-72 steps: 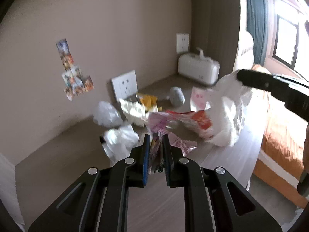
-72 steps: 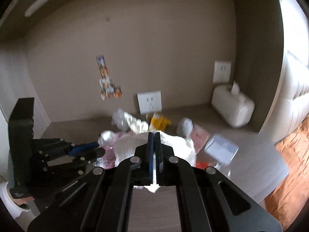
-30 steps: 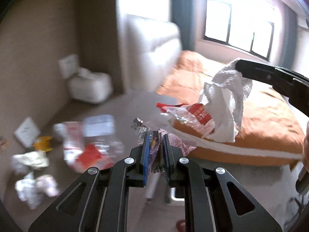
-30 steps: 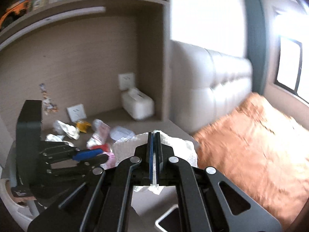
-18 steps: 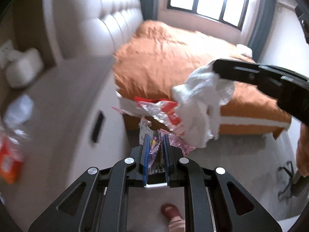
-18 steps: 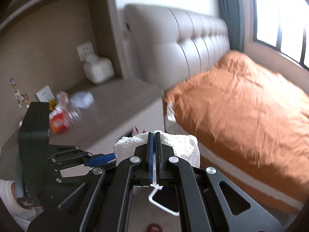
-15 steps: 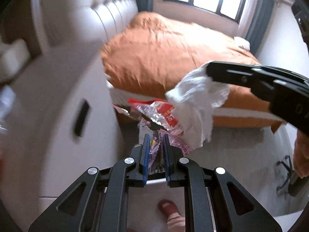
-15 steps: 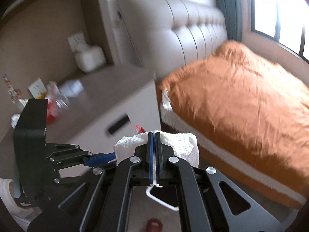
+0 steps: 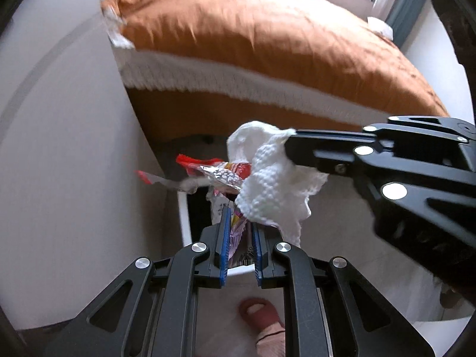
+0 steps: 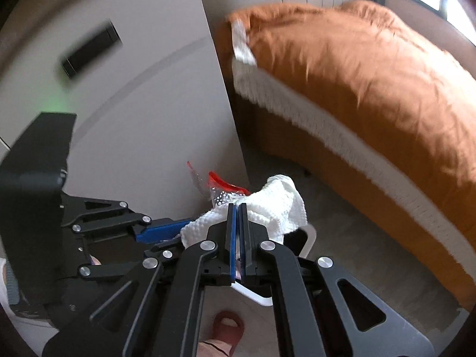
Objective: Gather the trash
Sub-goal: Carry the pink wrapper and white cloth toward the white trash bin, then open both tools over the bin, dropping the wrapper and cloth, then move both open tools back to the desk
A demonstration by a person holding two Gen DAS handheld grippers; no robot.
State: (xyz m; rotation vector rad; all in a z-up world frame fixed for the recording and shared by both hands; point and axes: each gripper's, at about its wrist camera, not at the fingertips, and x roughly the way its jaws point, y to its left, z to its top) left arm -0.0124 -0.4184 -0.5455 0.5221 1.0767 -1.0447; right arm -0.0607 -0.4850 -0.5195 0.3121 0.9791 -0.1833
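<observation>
Both grippers hang over a white bin (image 9: 184, 223) that stands on the floor beside the pale cabinet (image 9: 74, 148), near the foot of the bed with its orange cover (image 9: 267, 35). The left gripper (image 9: 240, 232) has its blue-padded fingers (image 9: 223, 238) drawn in narrow on a bunch of snack wrappers (image 9: 220, 175), red, silver and pink, which stick up and forward out of the grip above the bin's dark opening. The right gripper (image 10: 237, 238) has its fingers pressed together on a crumpled white paper towel (image 10: 276, 205), and in the left wrist view that towel (image 9: 273, 184) droops from the black fingers coming in from the right, touching the wrappers and lying partly in front of them. From the right wrist view the wrappers (image 10: 223, 187) peek out just behind the towel, with the left gripper (image 10: 160, 229) close at its left side. The bin's white rim (image 10: 308, 238) shows under the towel. A foot in a red slipper (image 9: 258, 312) stands on the floor just this side of the bin.
</observation>
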